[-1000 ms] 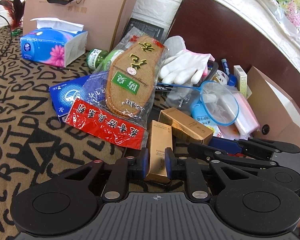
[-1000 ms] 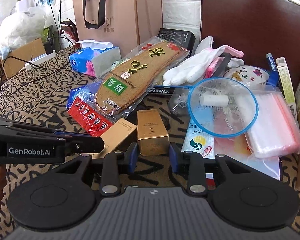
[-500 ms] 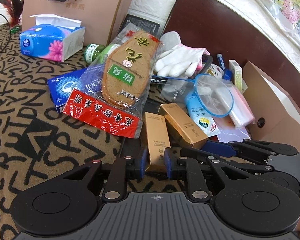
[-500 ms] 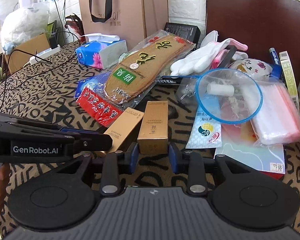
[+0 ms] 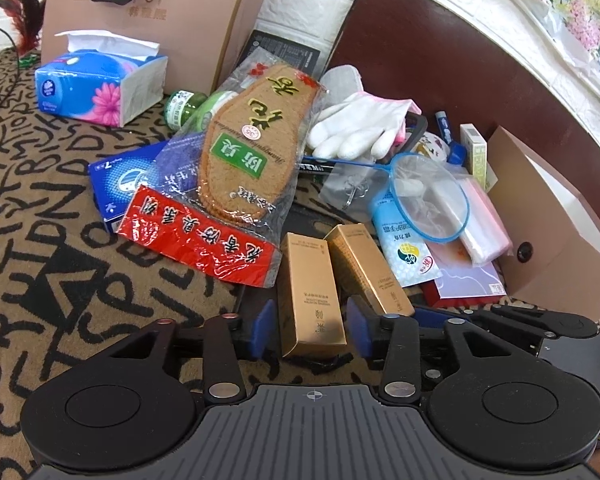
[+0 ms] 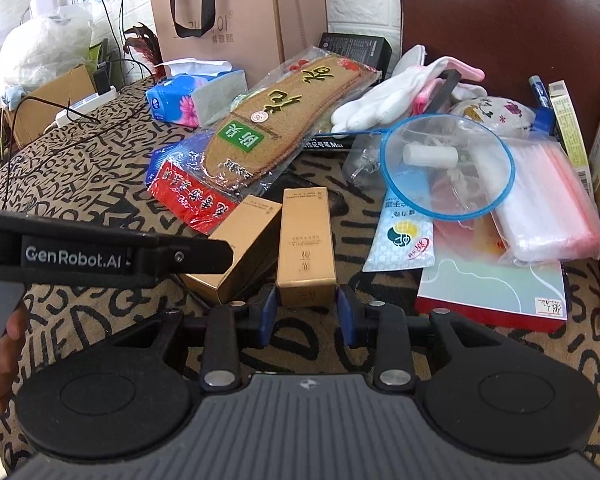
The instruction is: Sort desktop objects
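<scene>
Two gold boxes lie side by side on the patterned cloth. In the left wrist view my left gripper (image 5: 311,330) is open, its blue pads apart on either side of the near end of one gold box (image 5: 309,288). The second gold box (image 5: 366,270) lies just right of it. In the right wrist view my right gripper (image 6: 306,314) stands with its pads against the sides of that second gold box (image 6: 306,246), shut on it. The first gold box (image 6: 236,248) lies to its left, partly hidden by the left gripper's arm (image 6: 100,254).
A packaged insole (image 5: 256,148), red packet (image 5: 198,236), blue packet (image 5: 128,180), tissue pack (image 5: 96,88), white gloves (image 5: 356,128), blue net (image 5: 430,196), zip bags (image 6: 548,200), notebook (image 6: 492,288) and paper bag (image 5: 152,12) crowd the cloth. A cardboard box (image 5: 548,232) stands right.
My left gripper has opened and let go of its gold box, which now lies on the cloth. Both grippers have drawn back slightly; the right stays closed on its box.
</scene>
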`<state>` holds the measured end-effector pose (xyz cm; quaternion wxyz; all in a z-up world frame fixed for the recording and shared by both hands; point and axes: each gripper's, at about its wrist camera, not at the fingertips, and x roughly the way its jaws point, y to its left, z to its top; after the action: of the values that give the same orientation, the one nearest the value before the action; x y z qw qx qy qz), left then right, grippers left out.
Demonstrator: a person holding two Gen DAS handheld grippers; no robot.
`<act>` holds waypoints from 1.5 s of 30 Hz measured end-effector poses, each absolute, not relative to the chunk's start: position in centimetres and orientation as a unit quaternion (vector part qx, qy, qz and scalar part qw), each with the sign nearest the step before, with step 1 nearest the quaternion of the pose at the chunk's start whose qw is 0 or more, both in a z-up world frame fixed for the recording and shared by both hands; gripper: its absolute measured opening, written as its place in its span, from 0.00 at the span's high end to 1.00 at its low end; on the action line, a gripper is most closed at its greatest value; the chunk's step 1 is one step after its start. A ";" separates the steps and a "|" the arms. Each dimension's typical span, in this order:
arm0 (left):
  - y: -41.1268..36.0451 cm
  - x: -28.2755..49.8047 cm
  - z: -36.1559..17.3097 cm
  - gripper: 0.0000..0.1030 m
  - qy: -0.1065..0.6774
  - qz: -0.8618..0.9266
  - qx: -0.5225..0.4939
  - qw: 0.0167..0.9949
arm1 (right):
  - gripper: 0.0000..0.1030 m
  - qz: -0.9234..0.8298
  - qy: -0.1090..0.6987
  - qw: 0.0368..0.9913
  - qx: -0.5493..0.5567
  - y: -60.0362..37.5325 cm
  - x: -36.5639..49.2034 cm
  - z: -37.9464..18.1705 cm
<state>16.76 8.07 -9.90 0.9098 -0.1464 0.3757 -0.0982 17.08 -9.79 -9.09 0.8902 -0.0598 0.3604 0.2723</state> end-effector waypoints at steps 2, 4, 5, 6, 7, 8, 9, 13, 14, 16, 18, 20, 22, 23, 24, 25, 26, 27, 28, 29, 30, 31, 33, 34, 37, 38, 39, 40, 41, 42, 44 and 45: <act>7.9 17.0 -10.0 0.38 0.377 -0.097 -0.142 0.910 | 0.64 0.272 0.362 0.890 -0.057 -9.9 17.2 -9.2; 7.8 17.2 -10.2 0.34 0.379 -0.094 -0.138 0.910 | 0.64 0.272 0.362 0.890 -0.056 -10.0 17.2 -9.2; 7.8 17.3 -10.4 0.32 0.379 -0.091 -0.136 0.910 | 0.64 0.271 0.362 0.890 -0.056 -10.0 17.2 -9.2; 7.8 17.4 -10.5 0.30 0.381 -0.089 -0.136 0.910 | 0.64 0.271 0.362 0.890 -0.055 -10.1 17.2 -9.2; 7.8 17.5 -10.7 0.30 0.382 -0.088 -0.135 0.910 | 0.64 0.271 0.362 0.890 -0.055 -10.2 17.2 -9.2; 7.8 17.6 -10.9 0.30 0.382 -0.089 -0.134 0.910 | 0.64 0.271 0.362 0.890 -0.054 -10.2 17.3 -9.3; 7.8 17.6 -11.0 0.32 0.383 -0.090 -0.132 0.910 | 0.64 0.270 0.362 0.890 -0.054 -10.3 17.3 -9.3; 7.8 17.7 -11.0 0.65 0.388 -0.094 -0.126 0.908 | 0.64 0.266 0.364 0.891 -0.049 -10.7 17.4 -9.3; 7.9 17.8 -11.0 0.66 0.389 -0.093 -0.131 0.907 | 0.64 0.266 0.365 0.891 -0.049 -10.7 17.3 -9.4; 7.8 17.7 -10.9 0.66 0.389 -0.092 -0.126 0.908 | 0.64 0.265 0.367 0.890 -0.049 -10.7 17.3 -9.4; 7.6 17.5 -10.8 0.67 0.389 -0.091 -0.120 0.909 | 0.64 0.264 0.368 0.890 -0.053 -10.7 17.2 -9.3; 7.6 17.1 -10.6 0.68 0.388 -0.091 -0.117 0.910 | 0.64 0.263 0.368 0.890 -0.053 -10.7 16.9 -9.3; 7.6 16.6 -10.4 0.69 0.387 -0.089 -0.115 0.911 | 0.64 0.263 0.367 0.891 -0.051 -10.8 16.7 -9.1; 7.7 16.3 -10.3 0.69 0.386 -0.088 -0.115 0.911 | 0.64 0.263 0.366 0.891 -0.051 -10.9 16.5 -8.9; 7.8 16.0 -10.2 0.69 0.386 -0.087 -0.117 0.911 | 0.64 0.263 0.364 0.892 -0.051 -11.0 16.2 -8.8; 7.9 15.6 -10.1 0.69 0.385 -0.085 -0.118 0.912 | 0.64 0.263 0.364 0.892 -0.050 -11.1 16.0 -8.7; 7.9 15.2 -10.0 0.70 0.383 -0.085 -0.118 0.912 | 0.64 0.264 0.363 0.892 -0.051 -11.2 15.7 -8.6; 8.0 14.8 -9.8 0.70 0.383 -0.085 -0.118 0.912 | 0.64 0.265 0.363 0.892 -0.052 -11.3 15.4 -8.5; 8.0 14.4 -9.7 0.70 0.383 -0.085 -0.118 0.912 | 0.64 0.266 0.363 0.892 -0.053 -11.3 15.2 -8.5; 8.0 14.0 -9.7 0.70 0.384 -0.086 -0.118 0.912 | 0.64 0.267 0.364 0.891 -0.053 -11.4 14.9 -8.5; 8.0 13.7 -9.6 0.70 0.386 -0.087 -0.118 0.911 | 0.64 0.267 0.366 0.890 -0.053 -11.5 14.7 -8.5; 7.9 13.3 -9.6 0.70 0.387 -0.086 -0.116 0.911 | 0.64 0.268 0.367 0.889 -0.053 -11.5 14.5 -8.5; 7.9 12.7 -9.6 0.70 0.388 -0.086 -0.110 0.911 | 0.64 0.269 0.369 0.888 -0.051 -11.7 14.1 -8.6; 7.8 12.4 -9.5 0.70 0.389 -0.085 -0.109 0.911 | 0.64 0.270 0.369 0.888 -0.051 -11.7 13.9 -8.6; 7.7 11.4 -9.3 0.71 0.389 -0.085 -0.104 0.912 | 0.64 0.273 0.369 0.887 -0.050 -11.8 13.3 -8.6; 7.7 10.9 -9.2 0.70 0.387 -0.085 -0.100 0.913 | 0.64 0.273 0.368 0.888 -0.051 -11.8 13.2 -8.6; 7.7 10.5 -9.1 0.70 0.386 -0.084 -0.097 0.913 | 0.64 0.272 0.366 0.888 -0.052 -11.9 13.2 -8.5; 7.7 10.2 -9.0 0.70 0.384 -0.082 -0.096 0.915 | 0.64 0.271 0.364 0.890 -0.052 -11.9 13.2 -8.4; 7.8 10.0 -8.9 0.70 0.385 -0.081 -0.094 0.915 | 0.64 0.270 0.362 0.891 -0.051 -11.9 13.2 -8.3; 7.7 9.9 -8.9 0.70 0.386 -0.081 -0.092 0.914 | 0.62 0.270 0.359 0.892 -0.050 -11.8 13.2 -8.2; 7.6 10.0 -8.9 0.69 0.388 -0.078 -0.089 0.914 | 0.60 0.271 0.353 0.894 -0.052 -11.6 13.3 -8.0; 7.4 10.2 -8.9 0.68 0.389 -0.077 -0.087 0.914 | 0.60 0.271 0.351 0.894 -0.053 -11.4 13.4 -7.9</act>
<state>10.16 7.44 -8.93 0.9138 -0.0866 0.3893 -0.0768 13.43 -11.42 -7.95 0.8945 -0.0535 0.3513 0.2713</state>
